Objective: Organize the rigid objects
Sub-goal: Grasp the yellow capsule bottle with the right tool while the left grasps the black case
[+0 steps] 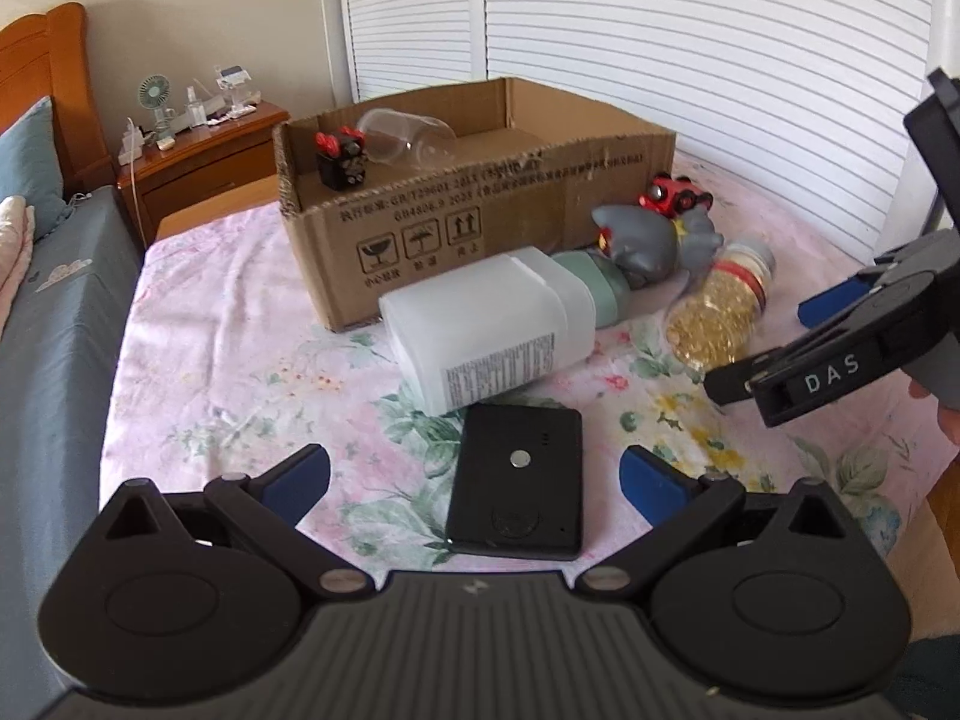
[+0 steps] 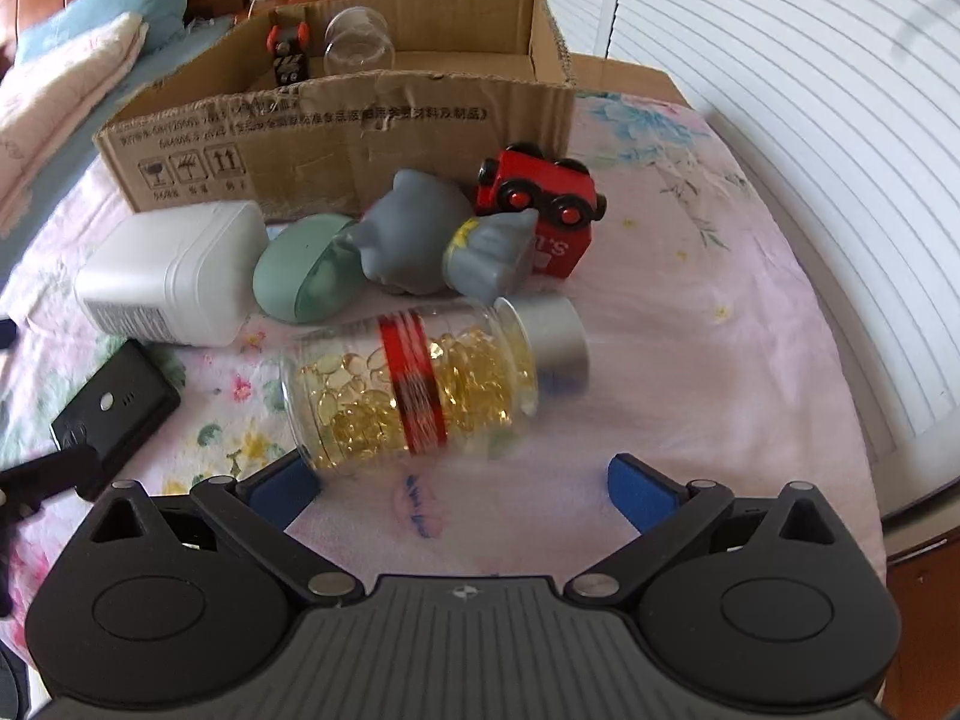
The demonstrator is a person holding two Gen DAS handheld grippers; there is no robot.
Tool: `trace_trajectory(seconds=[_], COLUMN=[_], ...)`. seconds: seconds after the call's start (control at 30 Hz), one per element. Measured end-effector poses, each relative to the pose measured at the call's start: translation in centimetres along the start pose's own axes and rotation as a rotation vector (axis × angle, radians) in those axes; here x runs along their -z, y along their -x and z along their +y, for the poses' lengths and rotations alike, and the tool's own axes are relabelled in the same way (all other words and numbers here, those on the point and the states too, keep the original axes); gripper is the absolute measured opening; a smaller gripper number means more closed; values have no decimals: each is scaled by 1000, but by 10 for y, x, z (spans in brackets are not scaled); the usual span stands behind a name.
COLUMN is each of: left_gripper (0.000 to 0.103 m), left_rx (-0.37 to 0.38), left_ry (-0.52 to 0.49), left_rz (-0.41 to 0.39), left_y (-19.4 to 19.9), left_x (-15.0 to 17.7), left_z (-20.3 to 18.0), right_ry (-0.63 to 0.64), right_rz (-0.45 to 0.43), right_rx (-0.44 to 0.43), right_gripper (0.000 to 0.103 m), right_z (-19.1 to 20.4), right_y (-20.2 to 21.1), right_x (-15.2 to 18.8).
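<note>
A flat black device (image 1: 517,483) (image 2: 117,405) lies on the floral sheet between the fingers of my open left gripper (image 1: 477,480). My open right gripper (image 2: 462,489) hovers just short of a clear capsule jar (image 2: 420,387) (image 1: 720,309) lying on its side, silver cap to the right. Behind lie a white bottle (image 1: 486,330) (image 2: 174,273), a green case (image 2: 303,285), a grey shark toy (image 2: 420,240) (image 1: 645,240) and a red toy truck (image 2: 540,204) (image 1: 675,195). The cardboard box (image 1: 468,222) (image 2: 336,138) holds a black-and-red toy (image 1: 342,159) and a clear cup (image 1: 408,138).
The right gripper's body (image 1: 840,354) shows at the right edge of the left wrist view. A wooden nightstand (image 1: 204,156) with a small fan stands at the back left beside a blue-sheeted bed (image 1: 54,324). White louvred doors (image 1: 690,60) run behind. The mattress edge drops off at right.
</note>
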State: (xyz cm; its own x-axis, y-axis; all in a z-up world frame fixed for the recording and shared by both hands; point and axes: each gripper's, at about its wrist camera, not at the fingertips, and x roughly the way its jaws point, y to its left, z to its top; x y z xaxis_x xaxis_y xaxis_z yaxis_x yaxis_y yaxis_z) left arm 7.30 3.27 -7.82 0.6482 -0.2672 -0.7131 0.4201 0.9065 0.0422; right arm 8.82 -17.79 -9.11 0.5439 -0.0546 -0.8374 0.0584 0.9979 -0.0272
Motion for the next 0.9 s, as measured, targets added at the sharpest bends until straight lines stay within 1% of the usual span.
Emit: trace_trajectory(seconds=[0.07, 0.17, 0.2, 0.33, 0.37, 0.4, 0.43, 0.57, 0.7, 0.9], left_gripper=[97, 79, 73, 66, 63, 56, 52, 51, 51, 53], left_rx=[19, 54, 78, 95, 99, 108, 118, 120, 135, 112], left_ry=[-5, -3, 10, -11, -19, -30, -38, -41, -49, -35], left_rz=[15, 52, 47, 53, 53, 50, 47, 61, 81, 69], left_y=[-5, -13, -13, -15, -15, -15, -15, -14, -7, -6], left_x=[2, 4, 4, 1, 0, 0, -1, -3, 2, 4], left_z=[-1, 0, 2, 3, 2, 1, -1, -2, -3, -8], right_ry=[7, 6, 6, 8, 11, 12, 15, 21, 30, 39], right_rz=[-22, -44, -46, -49, -49, -50, -53, -65, -70, -83], right_rx=[-4, -4, -4, -6, -7, -8, -10, -14, -21, -28], right_gripper=[103, 103, 103, 103, 103, 103, 103, 103, 103, 103], right_z=[1, 2, 2, 1, 1, 1, 1, 0, -1, -2], right_y=[1, 2, 3, 3, 3, 2, 2, 2, 2, 2], right_x=[3, 7, 7, 7, 7, 7, 7, 8, 8, 9])
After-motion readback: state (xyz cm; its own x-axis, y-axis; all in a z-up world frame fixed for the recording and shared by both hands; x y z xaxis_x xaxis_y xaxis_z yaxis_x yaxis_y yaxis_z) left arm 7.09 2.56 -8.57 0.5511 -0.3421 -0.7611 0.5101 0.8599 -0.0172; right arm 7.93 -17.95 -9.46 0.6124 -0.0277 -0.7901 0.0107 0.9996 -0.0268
